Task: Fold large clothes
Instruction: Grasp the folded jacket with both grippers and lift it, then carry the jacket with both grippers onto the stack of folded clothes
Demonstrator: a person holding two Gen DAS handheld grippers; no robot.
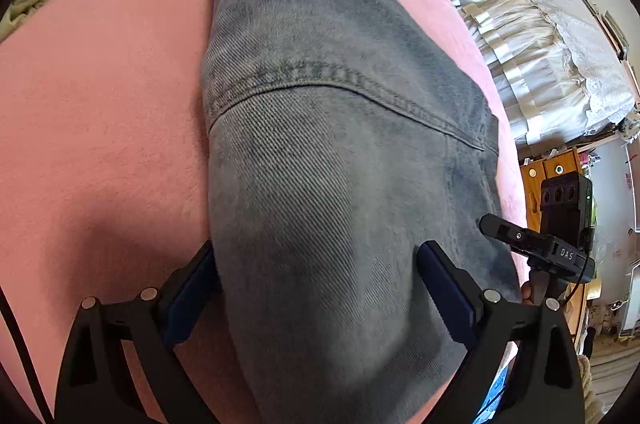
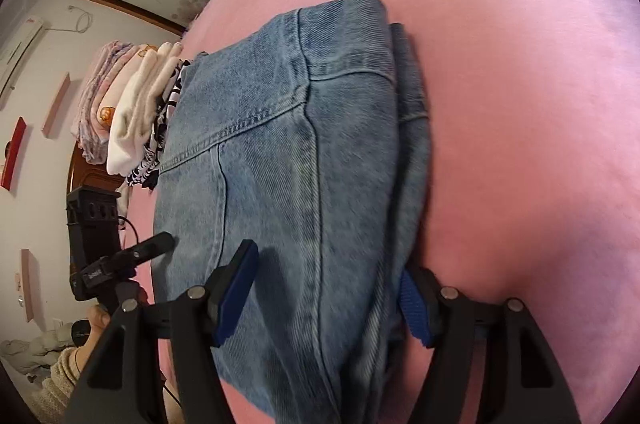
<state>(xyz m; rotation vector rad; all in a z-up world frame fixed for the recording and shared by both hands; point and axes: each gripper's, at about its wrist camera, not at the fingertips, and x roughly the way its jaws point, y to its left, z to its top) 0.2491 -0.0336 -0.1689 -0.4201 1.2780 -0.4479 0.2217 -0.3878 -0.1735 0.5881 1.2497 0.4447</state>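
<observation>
Denim fills the space between both claws: the folded jeans lie on a pink blanket that covers the bed. Seen from the left wrist, the left claw straddles the near end of the jeans, its blue pads standing on either side of the cloth with the fabric bulging between them. Whether those pads actually press the denim I cannot tell. From the right wrist, the right claw sits over the near end of the jeans too, jaws fairly wide; its left pad stands clear above the cloth, and its right pad is tucked beside the stacked edge of the folds. The jeans run away from the claws toward the far edge of the bed, seams showing, layers doubled along their right side. A pile of folded clothes rests at the bed's far left edge, just beside the denim.
</observation>
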